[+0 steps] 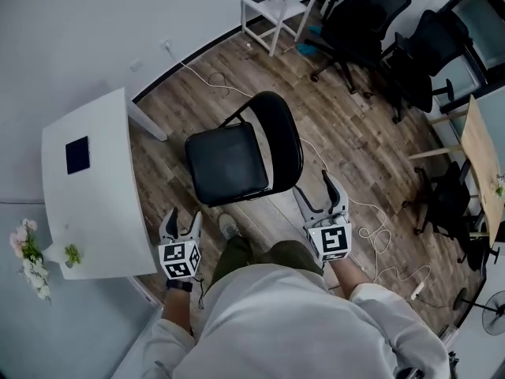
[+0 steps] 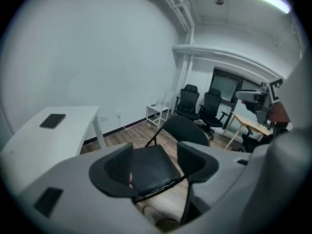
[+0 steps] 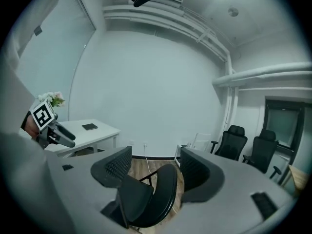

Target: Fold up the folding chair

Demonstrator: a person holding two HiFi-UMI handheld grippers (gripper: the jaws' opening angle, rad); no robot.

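The wooden floor (image 1: 355, 144) carries a white table (image 1: 99, 204) on the person's left and black office chairs (image 1: 371, 14) at the far wall. Between them, just ahead of the person's feet, the folding chair (image 1: 237, 160) stands fully open, its seat (image 1: 225, 166) flat and its backrest (image 1: 280, 133) upright on the right. The left gripper (image 1: 181, 221) and right gripper (image 1: 318, 196) hang short of the chair on either side, each with jaws apart and gripping nothing. By my reading this is the approach, with no fold begun. The next move likely calls for one gripper to steady the backrest while the other catches the seat's front edge and tips it up.
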